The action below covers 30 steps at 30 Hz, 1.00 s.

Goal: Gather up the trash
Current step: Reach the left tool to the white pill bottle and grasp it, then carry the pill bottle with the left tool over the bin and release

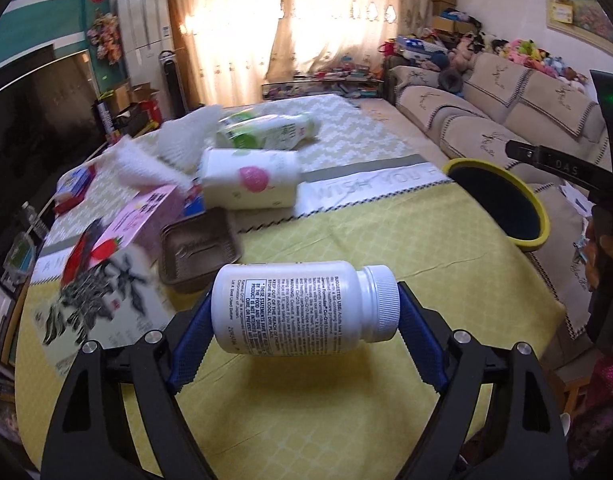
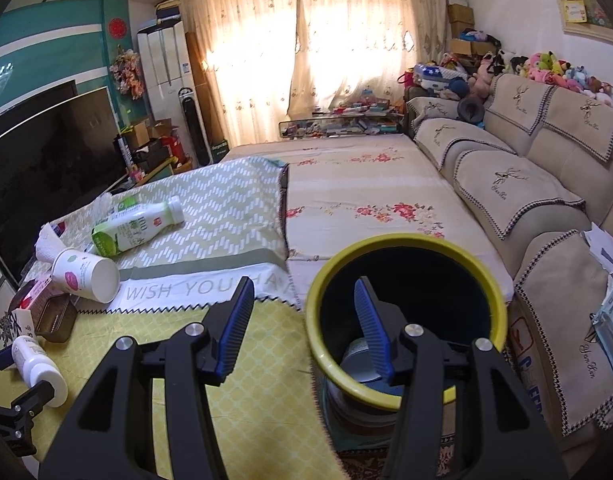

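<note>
Table [image 1: 346, 392]: yellow cloth, litter at 10 o'clock.
Bin [image 2: 402, 316]: yellow-rimmed, at table's 3 o'clock edge.
Right gripper [image 2: 306, 328]: jaws wide apart, empty, over bin rim.
Left gripper [image 1: 302, 332]: jaws clamped on pill bottle [image 1: 302, 308], lifted sideways, cap toward 3 o'clock.

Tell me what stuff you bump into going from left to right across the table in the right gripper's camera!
White pill bottle held by the left gripper → brown tray → paper cup on its side → green-and-white drink bottle → yellow-rimmed bin.
</note>
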### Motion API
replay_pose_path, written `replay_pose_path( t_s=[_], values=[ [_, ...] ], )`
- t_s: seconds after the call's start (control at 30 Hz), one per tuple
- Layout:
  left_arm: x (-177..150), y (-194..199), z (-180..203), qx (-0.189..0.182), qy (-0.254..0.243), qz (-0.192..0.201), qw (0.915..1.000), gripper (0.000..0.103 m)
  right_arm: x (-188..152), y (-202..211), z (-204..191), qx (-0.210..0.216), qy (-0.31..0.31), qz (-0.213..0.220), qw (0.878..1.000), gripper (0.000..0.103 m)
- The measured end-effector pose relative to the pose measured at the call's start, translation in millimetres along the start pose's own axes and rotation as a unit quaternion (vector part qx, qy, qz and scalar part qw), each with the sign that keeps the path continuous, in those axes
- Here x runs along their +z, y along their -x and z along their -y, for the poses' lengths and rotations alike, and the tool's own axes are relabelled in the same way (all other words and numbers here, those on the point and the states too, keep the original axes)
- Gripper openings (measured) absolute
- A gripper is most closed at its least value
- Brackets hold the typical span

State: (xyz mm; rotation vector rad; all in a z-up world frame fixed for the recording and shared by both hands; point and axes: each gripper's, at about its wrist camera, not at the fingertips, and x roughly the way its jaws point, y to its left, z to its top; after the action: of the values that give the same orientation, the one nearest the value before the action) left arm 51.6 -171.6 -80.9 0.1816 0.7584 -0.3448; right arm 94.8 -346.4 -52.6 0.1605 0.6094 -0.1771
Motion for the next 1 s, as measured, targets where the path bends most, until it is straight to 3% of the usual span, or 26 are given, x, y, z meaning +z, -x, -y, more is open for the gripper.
replay_pose_path(
  t_s=[0.23,0.53,0.67,0.9,1.0],
  values=[
    [36,-7,59,-0.058,-0.079,0.027,0.9949,0.084,3,16,37,-0.043,-0.023,0.020,0.999,0.050],
    [90,-54,161,-0.160,-0.179,0.016,0.9707,0.084,0,36,98,-0.113,-0.072,0.042,0.990,0.050],
    [111,-89,199,-0.194,-0.193,-0.012,0.9619,0.084,-1,42,117,-0.124,-0.085,0.048,0.987,0.050],
    [133,-141,250,-0.203,-0.215,-0.022,0.9550,0.084,-3,48,139,-0.150,-0.101,0.049,0.982,0.054],
    [139,-147,258,-0.200,-0.214,-0.014,0.9562,0.091,-4,48,144,-0.156,-0.106,0.048,0.981,0.054]
  ],
)
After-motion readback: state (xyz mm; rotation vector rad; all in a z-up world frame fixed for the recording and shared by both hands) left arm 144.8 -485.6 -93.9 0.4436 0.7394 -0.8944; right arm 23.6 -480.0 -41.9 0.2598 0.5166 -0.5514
